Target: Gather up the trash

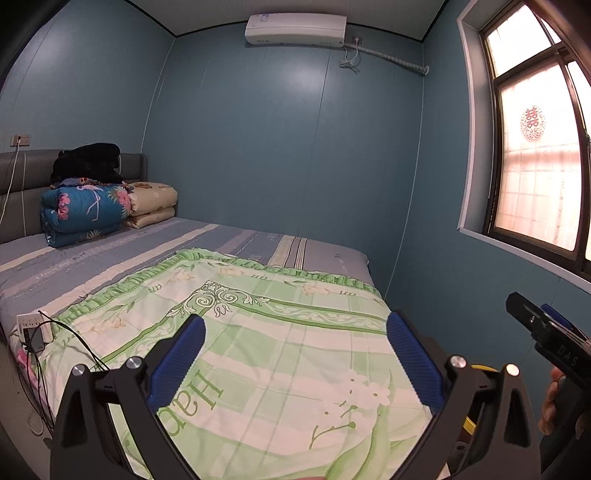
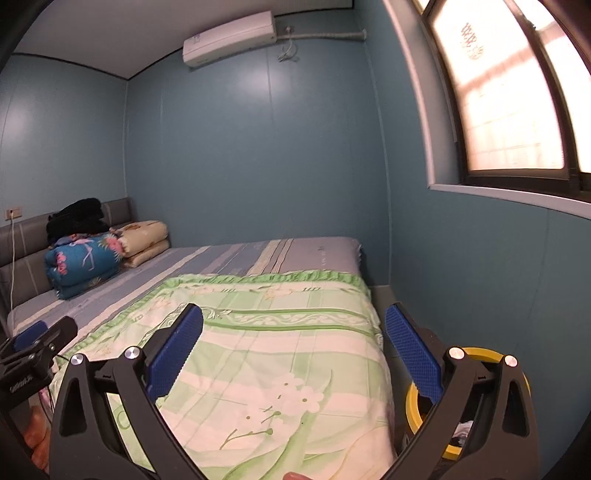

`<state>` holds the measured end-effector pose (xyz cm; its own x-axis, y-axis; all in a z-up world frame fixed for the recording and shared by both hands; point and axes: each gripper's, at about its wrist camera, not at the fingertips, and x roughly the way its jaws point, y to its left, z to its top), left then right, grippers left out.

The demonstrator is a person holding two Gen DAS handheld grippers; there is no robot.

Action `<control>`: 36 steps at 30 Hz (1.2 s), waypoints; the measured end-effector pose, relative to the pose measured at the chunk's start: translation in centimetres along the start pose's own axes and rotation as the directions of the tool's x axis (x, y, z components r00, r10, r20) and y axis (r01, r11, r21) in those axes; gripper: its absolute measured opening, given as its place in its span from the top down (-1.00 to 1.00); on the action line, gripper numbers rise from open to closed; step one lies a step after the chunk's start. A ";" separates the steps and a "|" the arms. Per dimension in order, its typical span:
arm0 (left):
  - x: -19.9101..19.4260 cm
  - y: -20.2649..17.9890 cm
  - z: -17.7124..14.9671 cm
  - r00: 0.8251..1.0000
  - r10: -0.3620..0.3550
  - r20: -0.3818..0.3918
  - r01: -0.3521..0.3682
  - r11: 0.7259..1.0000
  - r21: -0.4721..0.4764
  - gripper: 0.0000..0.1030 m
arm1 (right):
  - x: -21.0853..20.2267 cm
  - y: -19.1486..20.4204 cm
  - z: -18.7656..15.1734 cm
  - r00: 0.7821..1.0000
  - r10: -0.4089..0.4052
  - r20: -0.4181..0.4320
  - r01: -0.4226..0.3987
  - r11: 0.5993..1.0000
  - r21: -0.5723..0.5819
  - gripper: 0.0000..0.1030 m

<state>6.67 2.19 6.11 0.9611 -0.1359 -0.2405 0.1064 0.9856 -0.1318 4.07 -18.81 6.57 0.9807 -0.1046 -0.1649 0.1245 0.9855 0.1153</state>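
My left gripper (image 1: 295,354) is open and empty, held above the green floral blanket (image 1: 280,332) on the bed. My right gripper (image 2: 293,350) is open and empty too, above the same blanket (image 2: 266,354). A yellow-rimmed trash bin (image 2: 476,354) stands on the floor to the right of the bed, behind my right gripper's right finger; some scraps show inside it. Its rim also shows in the left wrist view (image 1: 480,367). The right gripper shows at the right edge of the left wrist view (image 1: 546,332). No loose trash shows on the bed.
Folded quilts (image 1: 85,214) and dark clothes (image 1: 88,162) lie by the grey headboard. A power strip with cables (image 1: 33,332) sits at the bed's left edge. Blue walls, an air conditioner (image 1: 295,29) and a window (image 1: 535,166) surround the bed.
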 end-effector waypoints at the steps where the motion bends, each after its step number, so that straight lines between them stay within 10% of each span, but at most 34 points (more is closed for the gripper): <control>1: -0.5 -0.1 -0.1 1.000 0.002 0.012 -0.002 1.000 0.012 -0.84 | -0.3 0.0 -0.1 1.000 -0.006 0.006 0.006 1.000 0.005 -0.84; 36: -2.8 -1.4 -2.9 0.999 -0.002 0.053 0.000 0.999 0.041 -0.84 | -0.6 -0.1 -3.4 0.998 -0.068 0.012 0.067 0.997 0.043 -0.84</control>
<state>3.12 0.85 4.14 0.9731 -0.1323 -0.1888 0.1167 0.9889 -0.0919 2.99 -18.42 3.32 0.9717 -0.1728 -0.1610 0.1966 0.9696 0.1459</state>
